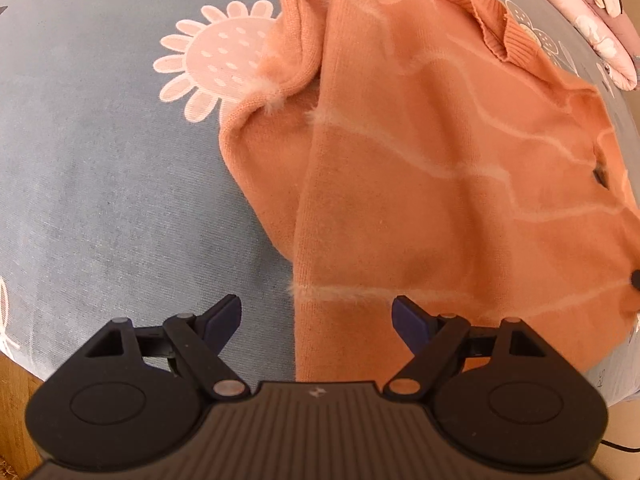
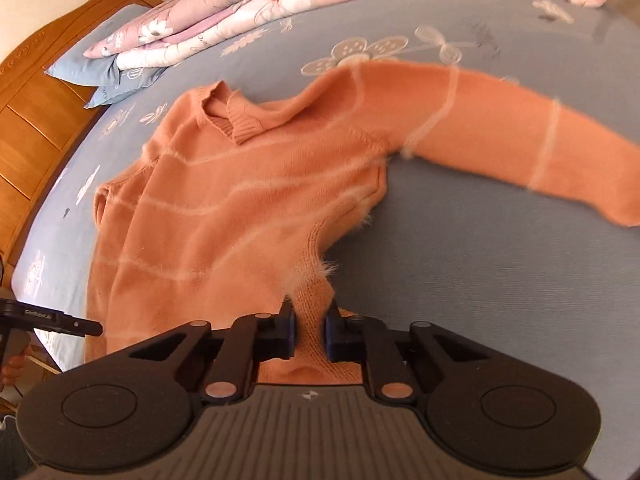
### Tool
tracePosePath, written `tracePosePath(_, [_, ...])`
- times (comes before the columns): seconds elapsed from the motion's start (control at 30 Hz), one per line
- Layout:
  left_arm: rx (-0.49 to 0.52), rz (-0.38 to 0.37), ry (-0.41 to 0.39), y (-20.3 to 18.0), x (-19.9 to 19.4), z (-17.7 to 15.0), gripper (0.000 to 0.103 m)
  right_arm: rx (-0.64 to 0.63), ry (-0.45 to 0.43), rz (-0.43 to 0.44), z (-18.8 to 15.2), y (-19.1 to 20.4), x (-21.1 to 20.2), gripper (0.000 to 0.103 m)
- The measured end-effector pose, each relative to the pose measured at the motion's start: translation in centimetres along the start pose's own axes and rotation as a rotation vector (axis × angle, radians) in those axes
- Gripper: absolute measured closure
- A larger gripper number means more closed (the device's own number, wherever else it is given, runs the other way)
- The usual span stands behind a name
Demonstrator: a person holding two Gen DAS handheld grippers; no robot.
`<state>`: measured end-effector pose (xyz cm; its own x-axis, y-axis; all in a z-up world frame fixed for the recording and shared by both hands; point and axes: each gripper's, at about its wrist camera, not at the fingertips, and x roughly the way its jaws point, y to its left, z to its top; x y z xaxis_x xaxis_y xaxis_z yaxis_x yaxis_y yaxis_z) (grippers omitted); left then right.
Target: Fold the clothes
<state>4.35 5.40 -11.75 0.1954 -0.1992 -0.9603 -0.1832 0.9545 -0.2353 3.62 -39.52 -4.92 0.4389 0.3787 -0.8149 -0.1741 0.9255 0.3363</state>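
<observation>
An orange knit sweater [image 2: 240, 200] with pale fuzzy stripes lies on the blue bed sheet [image 2: 480, 280]. One sleeve [image 2: 500, 128] stretches out to the right. My right gripper [image 2: 310, 332] is shut on the sweater's bottom hem corner, which bunches between the pads. In the left wrist view the sweater [image 1: 440, 180] fills the right half, with the other sleeve [image 1: 296, 60] folded at its left side. My left gripper [image 1: 316, 320] is open over the sweater's left lower edge, with nothing between its fingers. It also shows at the left edge of the right wrist view [image 2: 52, 318].
A folded pink floral quilt [image 2: 320, 4] and blue pillows [image 2: 104, 68] lie at the head of the bed. A wooden headboard [image 2: 36, 120] stands at the left. The sheet [image 1: 100, 180] has pink flower prints. The bed's edge and wooden floor [image 1: 16, 384] are bottom left.
</observation>
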Motion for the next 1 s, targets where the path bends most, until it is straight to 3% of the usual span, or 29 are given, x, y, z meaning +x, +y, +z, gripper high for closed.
tracePosePath(0.13, [0.007, -0.011, -0.014, -0.3, -0.2, -0.3, 0.020, 0.022, -0.011, -0.115, -0.3, -1.3, -3.8, 0.092])
tracePosePath(0.2, [0.027, -0.018, -0.020, -0.7, -0.2, -0.5, 0.020, 0.018, 0.009, -0.223, -0.7, -2.3, -3.8, 0.092])
tracePosePath(0.27, [0.056, -0.003, -0.030, -1.0, -0.5, -0.9, 0.020, 0.023, 0.067, -0.286, -1.3, -2.9, -2.8, 0.092])
tracePosePath(0.33, [0.086, 0.024, -0.051, -1.0, -1.0, -1.2, 0.020, -0.015, 0.069, -0.348, -1.9, -2.0, -2.5, 0.088])
tracePosePath(0.4, [0.112, 0.054, -0.087, -0.6, -1.8, -1.5, 0.020, -0.088, 0.043, -0.351, -2.0, 0.3, -2.6, 0.086])
tracePosePath(0.5, [0.135, 0.105, -0.114, 0.8, -2.6, -1.7, 0.020, -0.191, -0.009, -0.261, -1.2, 5.3, -2.3, 0.075])
tracePosePath(0.63, [0.132, 0.140, -0.130, 3.4, -3.5, -1.5, 0.020, -0.454, -0.017, -0.161, 0.8, 14.3, 1.1, 0.060])
tracePosePath(0.8, [0.078, 0.129, -0.081, 7.5, -3.4, -0.8, 0.020, -0.884, 0.019, -0.070, 2.0, 26.6, 7.6, 0.059])
tracePosePath(1.0, [-0.003, 0.092, -0.082, 11.9, -3.6, -1.2, 0.020, -1.532, 0.014, -0.022, -0.3, 37.6, 14.1, 0.059])
